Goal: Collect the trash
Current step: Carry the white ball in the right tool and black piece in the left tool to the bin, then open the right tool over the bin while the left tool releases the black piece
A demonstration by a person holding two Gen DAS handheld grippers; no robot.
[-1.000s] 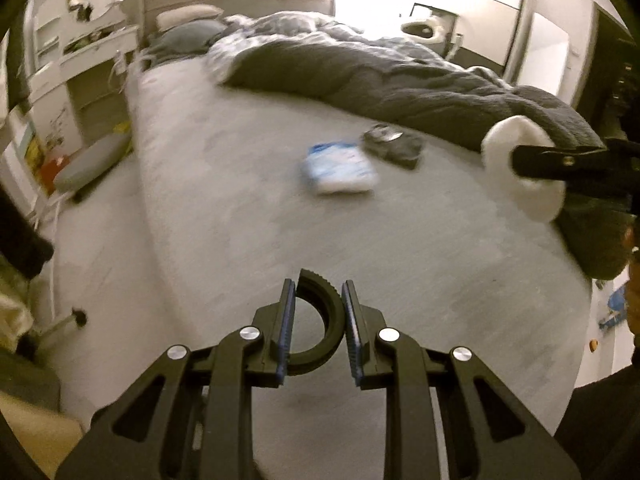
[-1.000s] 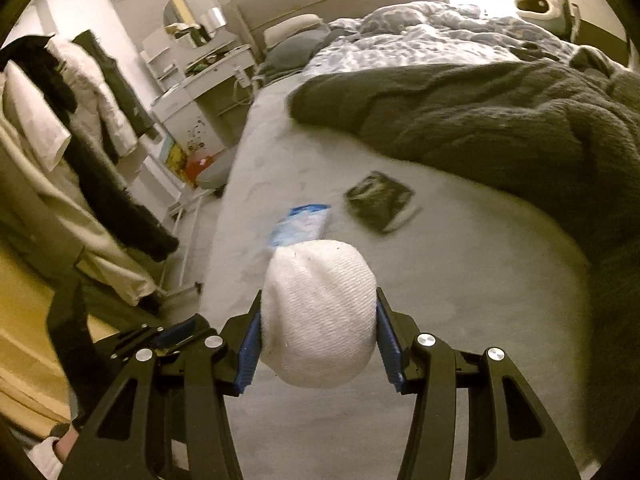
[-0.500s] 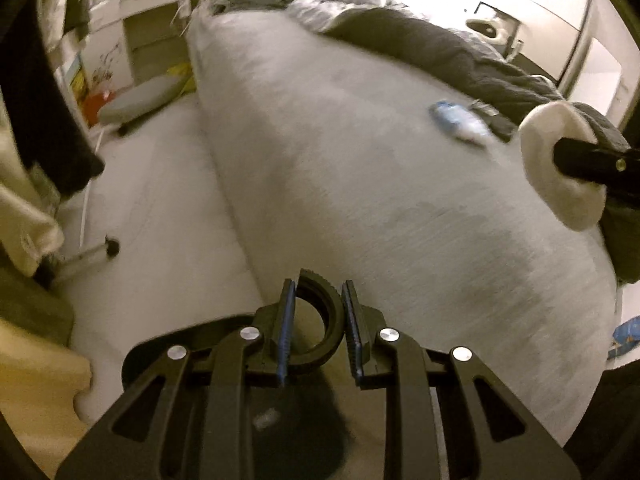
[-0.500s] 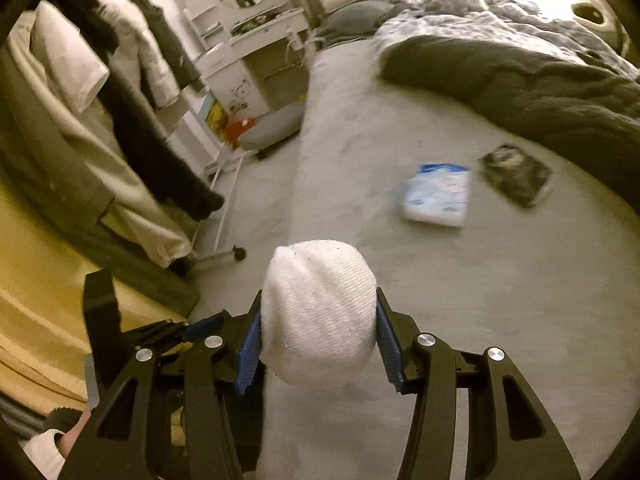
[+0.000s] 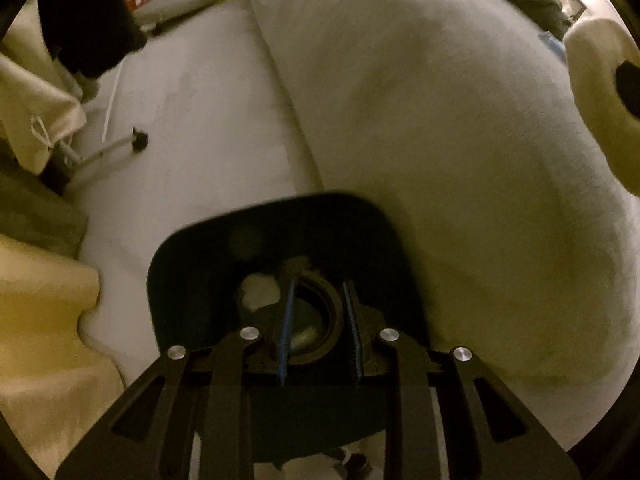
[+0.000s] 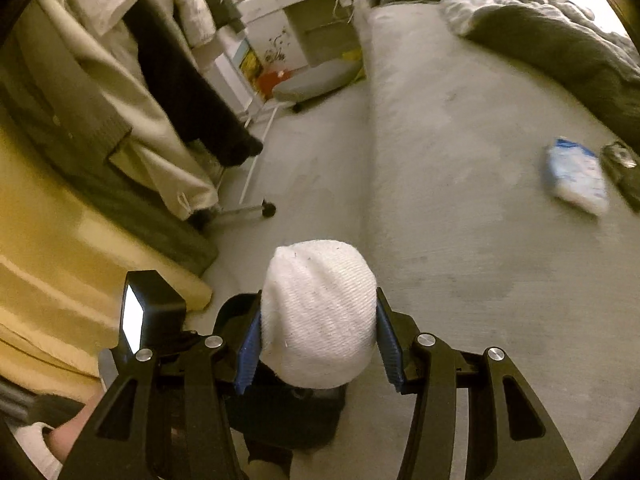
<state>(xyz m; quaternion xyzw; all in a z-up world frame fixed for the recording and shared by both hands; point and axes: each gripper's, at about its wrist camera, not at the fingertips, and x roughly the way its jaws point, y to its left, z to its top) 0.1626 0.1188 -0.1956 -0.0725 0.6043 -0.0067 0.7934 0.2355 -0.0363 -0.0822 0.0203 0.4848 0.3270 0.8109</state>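
My left gripper (image 5: 318,316) is shut on a black ring-shaped piece (image 5: 320,322) and holds it over the open black trash bin (image 5: 192,248) on the floor beside the bed. My right gripper (image 6: 318,344) is shut on a white cloth ball (image 6: 318,312); the ball also shows in the left wrist view (image 5: 596,92) at the far right. A blue-and-white packet (image 6: 576,176) and a dark wrapper (image 6: 620,168) lie on the grey bed (image 6: 460,160).
A clothes rack with hanging coats (image 6: 152,80) and its wheeled foot (image 6: 268,209) stand left of the bed. A yellow cloth (image 5: 36,320) lies at lower left. A dark blanket (image 6: 560,52) covers the bed's far side. A white desk (image 6: 304,12) stands at the back.
Both grippers have swung left and down from the bed toward the floor. The black bin has come under my left gripper. The packet and wrapper have slid to the right edge of view.
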